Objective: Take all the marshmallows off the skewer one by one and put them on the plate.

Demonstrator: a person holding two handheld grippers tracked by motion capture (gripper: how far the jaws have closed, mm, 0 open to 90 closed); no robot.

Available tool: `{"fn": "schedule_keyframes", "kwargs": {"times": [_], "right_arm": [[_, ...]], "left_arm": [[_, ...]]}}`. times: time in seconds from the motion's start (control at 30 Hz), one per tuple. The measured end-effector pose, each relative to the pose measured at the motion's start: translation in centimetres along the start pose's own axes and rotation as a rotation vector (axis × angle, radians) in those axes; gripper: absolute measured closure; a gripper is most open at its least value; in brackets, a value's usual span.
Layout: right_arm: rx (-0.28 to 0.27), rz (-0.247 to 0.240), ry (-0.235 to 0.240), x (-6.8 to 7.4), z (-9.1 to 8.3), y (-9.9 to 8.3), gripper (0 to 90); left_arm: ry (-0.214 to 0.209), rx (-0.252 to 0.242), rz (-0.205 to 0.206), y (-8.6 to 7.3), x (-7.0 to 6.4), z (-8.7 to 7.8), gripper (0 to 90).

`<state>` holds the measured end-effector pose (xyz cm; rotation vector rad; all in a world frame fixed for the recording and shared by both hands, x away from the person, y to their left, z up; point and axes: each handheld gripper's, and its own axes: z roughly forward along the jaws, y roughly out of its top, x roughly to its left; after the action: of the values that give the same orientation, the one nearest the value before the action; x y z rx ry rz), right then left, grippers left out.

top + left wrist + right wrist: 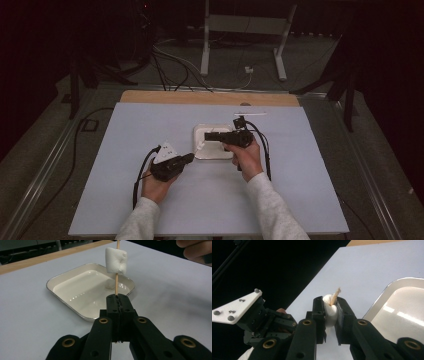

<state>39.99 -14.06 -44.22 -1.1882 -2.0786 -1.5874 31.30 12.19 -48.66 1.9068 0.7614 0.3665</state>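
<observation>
Left gripper view has my left gripper [117,301] clamped on a skewer [116,283] just beside the white tray [75,310], a marshmallow [115,260] threaded on it. My right gripper [331,312] squeezes that marshmallow, skewer tip poking through. If I pinch harder or pull crooked, I could tear it or snap the stick.

My grippers' jaws: matt black plastic w/ brass-look rivets. Skewer [116,282] is bare wood; marshmallow [115,260] soft, powdery matt. Tray [62,280] glossy cream enamel-like. Table cover [125,150] smooth matt white, wood edge [200,97].
</observation>
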Motion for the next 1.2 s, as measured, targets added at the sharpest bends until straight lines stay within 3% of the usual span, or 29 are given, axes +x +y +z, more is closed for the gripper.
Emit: {"fn": "schedule_keyframes", "kwargs": {"times": [0.23, 0.47, 0.83, 1.0, 1.07, 1.13, 1.17, 1.2], "right_arm": [[-0.007, 0.003, 0.010, 0.1, -0.5, 0.3, 80.0], [-0.012, 0.011, 0.008, -0.1, -0.6, 0.4, 80.0], [-0.046, 0.028, 0.004, -0.2, -1.1, 0.6, 79.9], [-0.066, 0.023, -0.002, -0.4, -1.8, 0.7, 80.0], [-0.092, 0.029, 0.000, -0.5, -2.3, 0.9, 80.4], [-0.144, 0.049, 0.029, -0.8, -3.3, 1.3, 80.6], [-0.141, 0.041, 0.026, -0.8, -3.7, 1.5, 80.5], [-0.125, 0.011, -0.007, -0.7, -4.0, 1.5, 80.5]], "left_arm": [[0.003, -0.004, 0.014, -0.1, 0.0, -0.2, 90.0], [0.045, 0.015, 0.067, -0.2, -0.1, -0.2, 90.0], [0.074, 0.028, 0.104, -0.3, -0.4, -0.2, 90.0], [0.092, 0.045, 0.122, -0.4, -0.4, -0.4, 90.0], [0.116, 0.077, 0.132, -0.5, -0.4, -0.3, 90.0], [0.122, 0.084, 0.109, -0.9, 0.0, -0.4, 90.0], [0.118, 0.070, 0.092, -0.9, 0.2, -0.6, 90.0], [0.115, 0.055, 0.082, -0.7, 0.3, -0.7, 90.0]]}}
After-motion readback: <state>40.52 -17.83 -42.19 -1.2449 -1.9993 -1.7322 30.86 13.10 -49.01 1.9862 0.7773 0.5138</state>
